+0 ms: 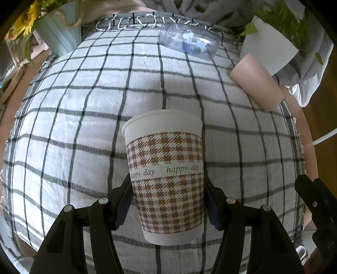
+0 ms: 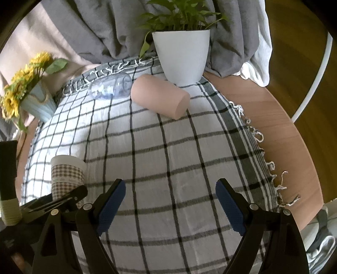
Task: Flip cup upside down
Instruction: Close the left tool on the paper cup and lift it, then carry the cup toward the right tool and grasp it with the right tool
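Yellow sunflowers [image 2: 23,80] in a pale blue ribbed pot [image 2: 39,106] stand at the far left edge of the checked cloth [image 2: 168,151], which covers most of a round wooden table [image 2: 290,134]. Nearer, on the left part of the cloth, the paper cup [image 1: 165,175] stands upright with its wide rim at the top, printed with a brown houndstooth pattern and the words "happy day". The left gripper [image 1: 168,202] holds it around the lower half, one blue-padded finger pressed to each side of the wall; in the right wrist view the same cup [image 2: 67,175] shows at the left with black gripper parts in front of its base. To the right, the right gripper [image 2: 170,208] hangs over bare cloth with its jaws spread wide and nothing between them. At the far side a clear plastic bottle [image 2: 110,87] lies on its side, a pink cup [image 2: 161,96] lies on its side just beside it, and behind that stands a white pot [image 2: 182,57] with a green plant [image 2: 181,15].
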The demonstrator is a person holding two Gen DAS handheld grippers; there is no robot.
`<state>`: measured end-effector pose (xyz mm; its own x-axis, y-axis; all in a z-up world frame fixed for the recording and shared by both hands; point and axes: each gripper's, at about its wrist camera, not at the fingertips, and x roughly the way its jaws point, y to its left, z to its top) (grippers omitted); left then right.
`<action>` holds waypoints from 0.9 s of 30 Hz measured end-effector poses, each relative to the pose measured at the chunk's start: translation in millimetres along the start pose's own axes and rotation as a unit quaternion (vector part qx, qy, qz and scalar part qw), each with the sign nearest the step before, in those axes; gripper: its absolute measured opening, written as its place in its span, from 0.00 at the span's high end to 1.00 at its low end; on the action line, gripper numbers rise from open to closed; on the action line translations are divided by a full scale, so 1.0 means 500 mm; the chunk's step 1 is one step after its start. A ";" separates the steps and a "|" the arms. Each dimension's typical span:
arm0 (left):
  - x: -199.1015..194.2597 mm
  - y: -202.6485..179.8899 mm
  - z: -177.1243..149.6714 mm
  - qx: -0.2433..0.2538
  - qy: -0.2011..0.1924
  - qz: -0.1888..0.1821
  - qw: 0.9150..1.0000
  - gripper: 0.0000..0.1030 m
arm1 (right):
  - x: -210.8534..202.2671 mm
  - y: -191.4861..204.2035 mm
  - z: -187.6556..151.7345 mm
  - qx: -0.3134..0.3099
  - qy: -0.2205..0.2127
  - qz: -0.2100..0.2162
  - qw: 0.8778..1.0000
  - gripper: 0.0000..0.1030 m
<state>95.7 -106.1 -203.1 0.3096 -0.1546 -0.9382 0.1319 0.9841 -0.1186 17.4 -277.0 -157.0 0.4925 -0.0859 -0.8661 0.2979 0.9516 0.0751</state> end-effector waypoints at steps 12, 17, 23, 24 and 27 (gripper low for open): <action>-0.002 0.003 -0.013 0.009 -0.015 -0.005 1.000 0.21 | -0.014 0.009 -0.010 -0.018 -0.005 -0.004 1.000 0.15; -0.037 0.015 -0.012 0.014 -0.030 -0.013 0.999 0.21 | -0.027 0.016 -0.009 -0.016 -0.011 -0.007 1.000 0.15; -0.132 0.055 -0.021 0.020 -0.100 0.029 0.994 0.00 | -0.050 0.040 -0.006 -0.008 -0.014 0.013 1.000 0.15; -0.143 0.064 -0.023 0.018 -0.110 0.039 0.993 0.00 | -0.051 0.048 -0.007 -0.011 -0.014 0.016 1.000 0.15; -0.167 0.095 -0.031 0.019 -0.129 0.070 0.989 0.00 | -0.050 0.080 -0.015 -0.022 -0.004 0.031 0.999 0.15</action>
<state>61.5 -45.2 -135.7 0.5559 -0.0395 -0.8303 0.1042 0.9943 0.0224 11.0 -234.7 -136.2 0.5158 -0.0288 -0.8562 0.2302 0.9673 0.1062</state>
